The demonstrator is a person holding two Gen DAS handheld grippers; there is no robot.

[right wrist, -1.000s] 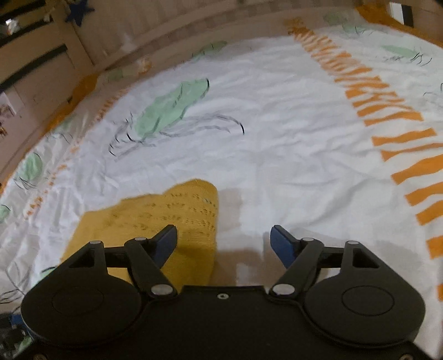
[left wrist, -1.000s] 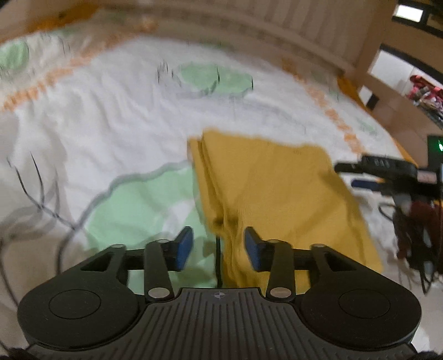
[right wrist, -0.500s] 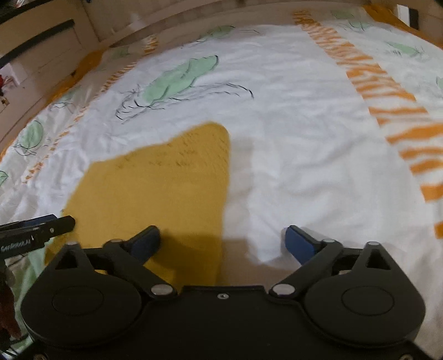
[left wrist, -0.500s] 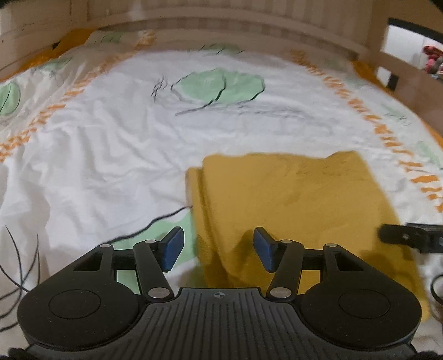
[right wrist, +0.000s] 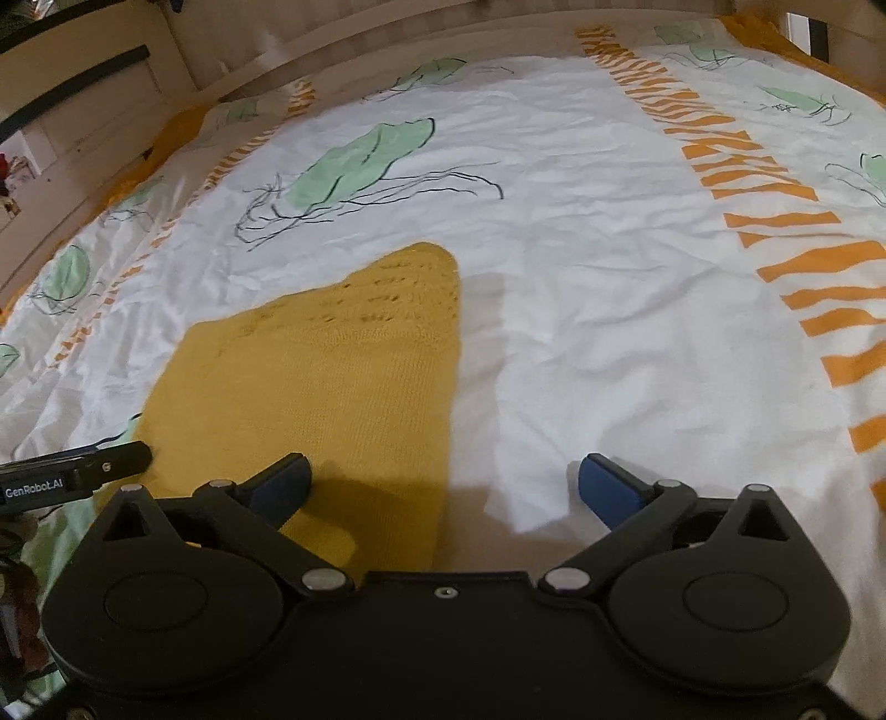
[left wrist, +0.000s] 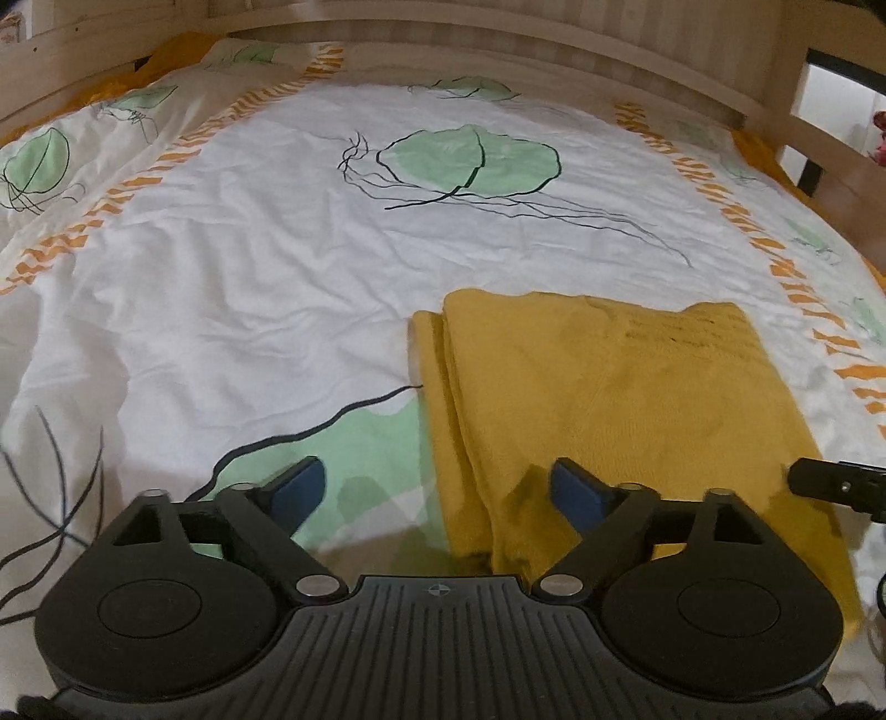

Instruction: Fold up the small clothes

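Note:
A mustard-yellow knitted garment point(left wrist: 620, 387) lies folded flat on the bed, with stacked fold edges along its left side. It also shows in the right wrist view point(right wrist: 326, 376). My left gripper point(left wrist: 437, 490) is open and empty, just above the garment's near left edge. My right gripper point(right wrist: 443, 487) is open and empty over the garment's near right edge. The tip of the right gripper shows at the right edge of the left wrist view point(left wrist: 836, 484), and the left gripper's tip shows in the right wrist view point(right wrist: 77, 471).
The bed is covered by a white sheet point(left wrist: 249, 277) printed with green leaves and orange stripes. A wooden bed frame point(left wrist: 498, 50) runs along the far side. Orange stripes point(right wrist: 803, 260) mark the sheet to my right.
Both grippers have pulled back from the garment and opened wider. The garment now lies flat and still on the sheet.

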